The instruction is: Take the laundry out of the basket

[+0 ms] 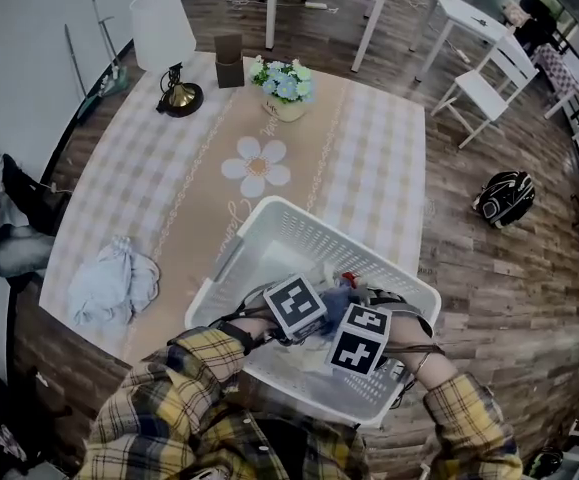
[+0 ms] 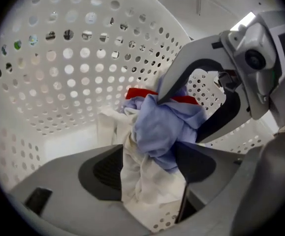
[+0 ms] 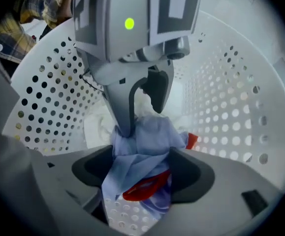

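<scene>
The left gripper [image 2: 147,168] and right gripper [image 3: 141,176] are hanging wide-jawed around the laundry [image 2: 162,127] in the white basket [image 1: 299,223] at the table's [image 1: 169,198] near edge. They seem to be starting the grasp; closing on cloth likely comes next.

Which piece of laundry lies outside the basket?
The pale crumpled cloth on the table, left of the basket; the blue cloth, white cloth and red piece lie inside it.

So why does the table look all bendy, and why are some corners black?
Head view: a wide lens bows the table and floor. Left gripper view: black round corners, nearest parts blurry. Right gripper view: same black ring, basket holes curve.
</scene>
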